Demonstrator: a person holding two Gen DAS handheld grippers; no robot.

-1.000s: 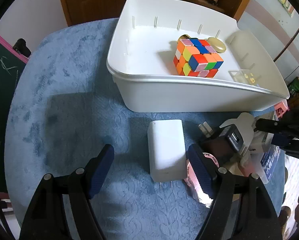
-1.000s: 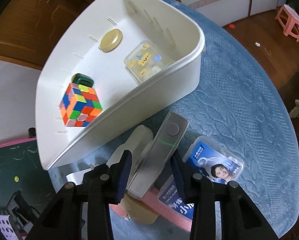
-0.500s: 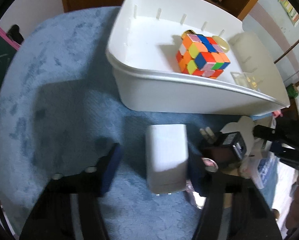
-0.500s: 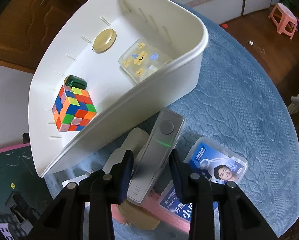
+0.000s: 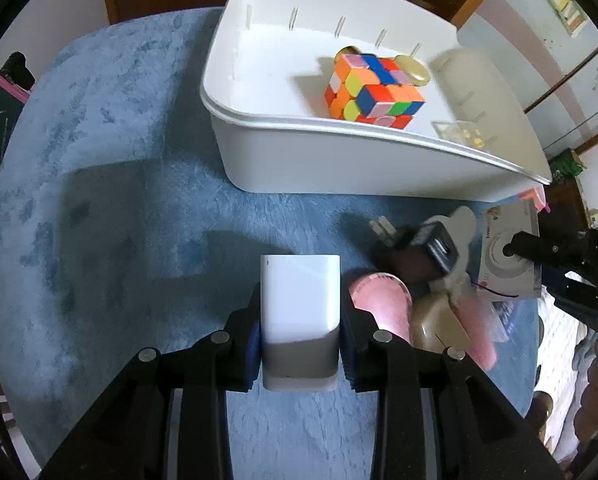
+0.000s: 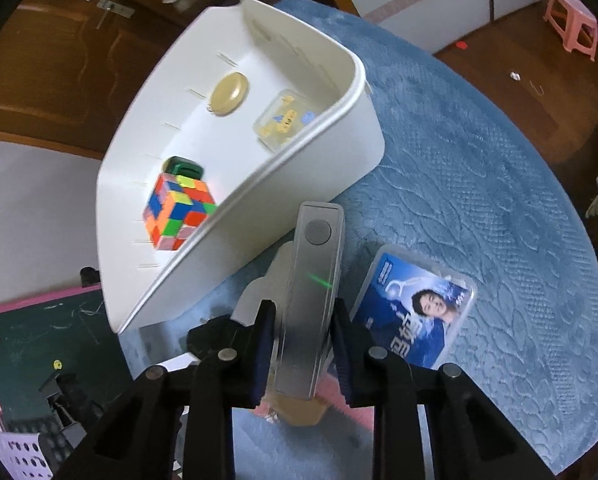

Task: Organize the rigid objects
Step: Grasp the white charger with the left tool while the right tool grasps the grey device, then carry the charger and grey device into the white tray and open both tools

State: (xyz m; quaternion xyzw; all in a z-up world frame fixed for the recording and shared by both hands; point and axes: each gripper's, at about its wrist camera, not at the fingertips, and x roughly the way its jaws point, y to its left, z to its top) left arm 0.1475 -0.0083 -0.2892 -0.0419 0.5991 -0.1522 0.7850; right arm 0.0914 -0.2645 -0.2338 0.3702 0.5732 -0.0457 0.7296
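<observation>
My left gripper [image 5: 299, 332] points down at the blue cloth, and its jaws are closing with the pads pressed on both sides of a white rectangular block [image 5: 299, 292]. The jaws of my right gripper [image 6: 303, 320] are closing too, and they clamp a flat silver device [image 6: 315, 256] with a round button and a green light. The white bin [image 5: 299, 160] stands just beyond both grippers. It holds a colour cube [image 5: 373, 92], a gold disc [image 6: 229, 92], a small clear box [image 6: 285, 122] and a green piece [image 6: 185, 168].
Right of the white block lie a black plug adapter [image 5: 423, 248], a pink item [image 5: 383, 300] and a tan item [image 5: 439, 324]. A blue floss case [image 6: 415, 316] lies right of the silver device. The round table's edge curves close on the right.
My left jaws went from wide open around the white block to shut on it. My right jaws tightened on the silver device, which now lies straighter between the fingers and a little raised.
</observation>
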